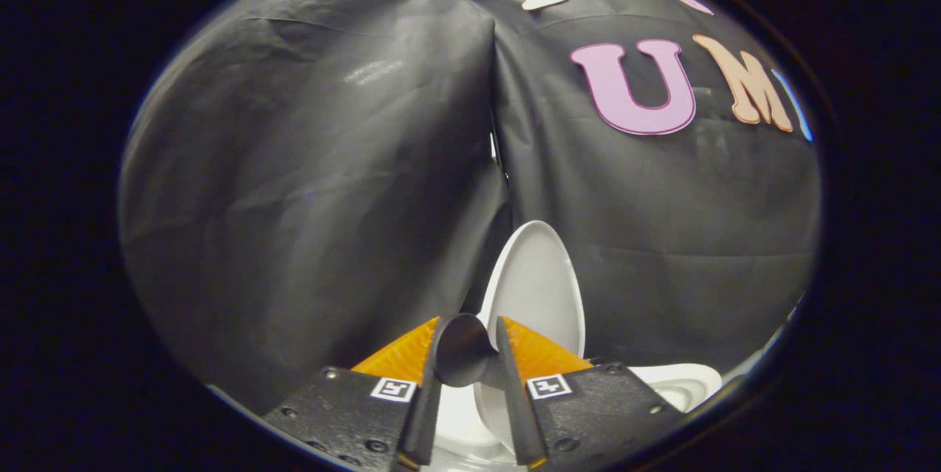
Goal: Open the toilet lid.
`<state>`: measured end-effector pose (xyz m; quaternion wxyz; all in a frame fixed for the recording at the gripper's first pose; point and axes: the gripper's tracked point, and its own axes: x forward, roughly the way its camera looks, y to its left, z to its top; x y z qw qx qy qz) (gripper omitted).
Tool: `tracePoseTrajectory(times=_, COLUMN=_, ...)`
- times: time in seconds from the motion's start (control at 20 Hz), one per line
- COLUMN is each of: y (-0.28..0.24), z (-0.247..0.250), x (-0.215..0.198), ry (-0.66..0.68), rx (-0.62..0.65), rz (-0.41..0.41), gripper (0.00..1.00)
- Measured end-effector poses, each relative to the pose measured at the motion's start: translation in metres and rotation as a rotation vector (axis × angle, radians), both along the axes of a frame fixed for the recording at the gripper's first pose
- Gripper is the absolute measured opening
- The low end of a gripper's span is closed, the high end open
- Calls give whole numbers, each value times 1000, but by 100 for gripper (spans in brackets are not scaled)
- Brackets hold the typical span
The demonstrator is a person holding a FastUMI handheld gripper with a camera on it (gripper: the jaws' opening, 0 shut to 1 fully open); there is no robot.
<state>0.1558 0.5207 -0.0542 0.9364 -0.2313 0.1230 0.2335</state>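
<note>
- Black cloth wall (309, 185) of the booth hangs behind everything, creased, with a seam running down the middle.
- Gripper view: gripper (470, 343) sits low, its two fingers a small way apart, with a dark rounded piece (463, 358) in the gap between them.
- Can't say what that dark piece is; could be a knob or handle on the lid, could be gripper hardware. Whether both fingers press on it is unclear, so the grip state is not something I can call.
- Toilet lid (537, 288) stands raised, nearly upright, just beyond the fingertips, its pale oval face turned toward the camera and leaning back toward the cloth.
- White toilet body (680, 384) shows beside and below the right finger; more white under the fingers, probably the seat or rim.
- Progress, as a judgement: lid looks open or very nearly so; what's left is likely resting it fully back and letting go.
- Hidden: hinge, bowl and lid's lower edge are blocked by the fingers; contact between lid and wall is unreadable.
</note>
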Motion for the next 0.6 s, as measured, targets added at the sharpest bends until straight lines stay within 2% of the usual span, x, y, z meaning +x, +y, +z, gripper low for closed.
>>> tracePoseTrajectory(times=0.2, y=-7, z=7, x=4, ry=-9, rx=6, rz=-5, gripper=70)
tracePoseTrajectory(times=0.4, y=2, z=24, x=-3, ry=-39, rx=55, rz=79, gripper=98)
tracePoseTrajectory(times=0.6, y=4, z=53, x=-18, ry=-110, rx=93, rz=144, gripper=98)
